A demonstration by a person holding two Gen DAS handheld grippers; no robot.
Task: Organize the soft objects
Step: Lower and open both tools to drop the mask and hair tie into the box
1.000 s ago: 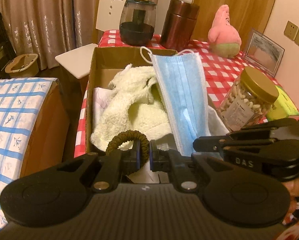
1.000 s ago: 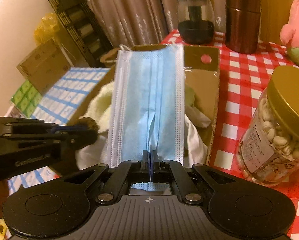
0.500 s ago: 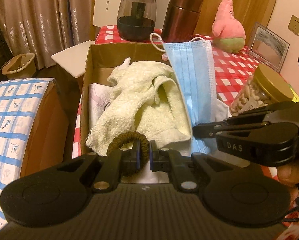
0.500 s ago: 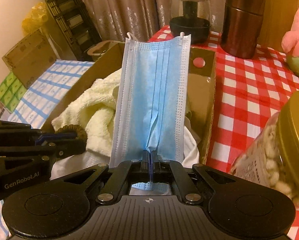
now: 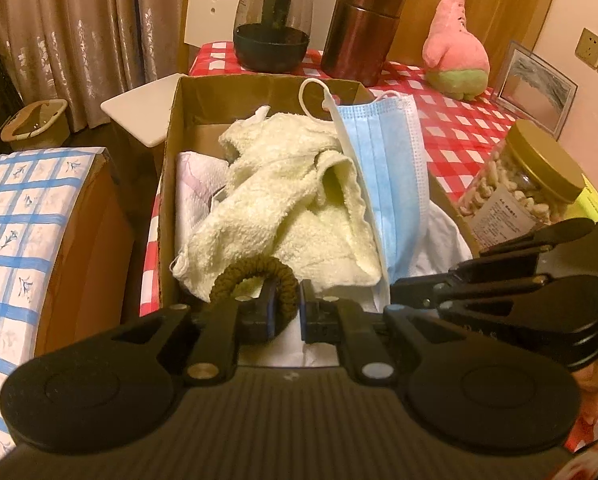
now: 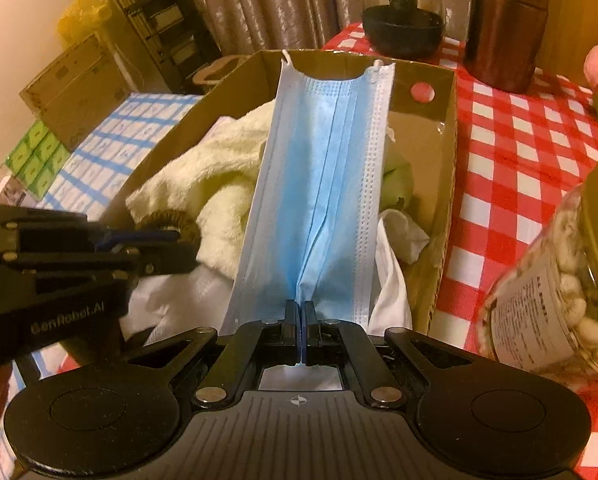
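A cardboard box [image 5: 171, 184] is sitting on the red-checked table [image 5: 471, 132], already taking in a crumpled cream towel [image 5: 283, 216] with white cloths lying beneath and beside it. Over this box both tools are hanging, each carrying one soft item, so the step in hand looks like the drop-off into the box. The right gripper [image 6: 300, 320] is pinching the near end of a blue face mask [image 6: 323, 184], jaws fully together on the pleats, the mask stretching out over the box with its far end reaching the far wall. The left gripper [image 5: 287, 304] is clamping a dark braided hair tie [image 5: 255, 276] in a narrow grip, the loop standing just above the near edge of the towel. Next, each tool probably needs lowering a little and its jaws easing apart so that the mask and the tie are settling inside the walls, not draping over the rim. A jar of nuts [image 5: 527, 184] is standing just beside the box and needs avoiding.
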